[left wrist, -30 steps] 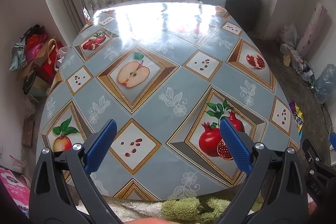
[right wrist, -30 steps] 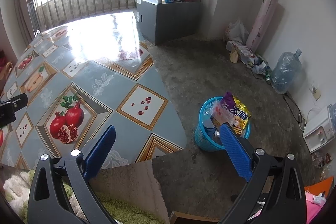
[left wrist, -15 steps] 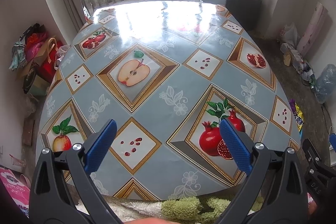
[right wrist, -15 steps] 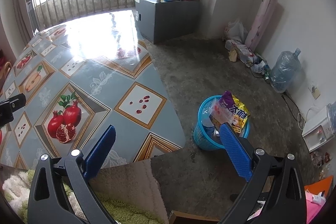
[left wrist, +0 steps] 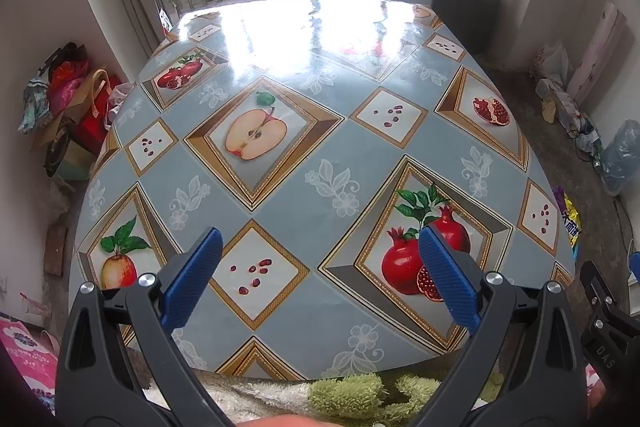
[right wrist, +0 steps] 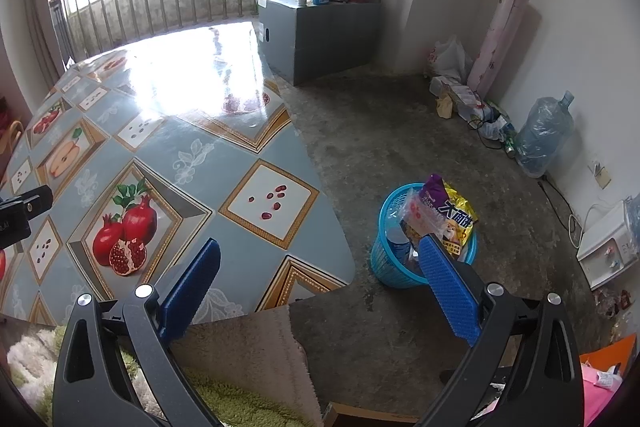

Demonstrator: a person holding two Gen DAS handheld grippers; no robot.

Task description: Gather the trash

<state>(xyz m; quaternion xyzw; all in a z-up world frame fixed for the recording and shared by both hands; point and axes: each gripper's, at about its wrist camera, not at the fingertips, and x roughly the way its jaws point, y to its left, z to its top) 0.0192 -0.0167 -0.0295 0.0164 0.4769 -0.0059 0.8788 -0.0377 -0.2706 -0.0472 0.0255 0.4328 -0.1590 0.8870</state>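
A blue plastic basket stands on the concrete floor to the right of the table. It holds several snack wrappers, among them a purple and yellow bag that sticks up; its edge shows past the table in the left wrist view. My left gripper is open and empty over the near edge of the table, which has a fruit-pattern cloth. My right gripper is open and empty, above the table's right corner and left of the basket.
A grey cabinet with bottles stands behind the table. A water jug, bags and a rolled mat lie along the right wall. A fluffy green cover is just below me. Bags are piled at the left wall.
Both views have shifted slightly; the grippers stay open and empty. Nothing on the table or in the basket has moved.
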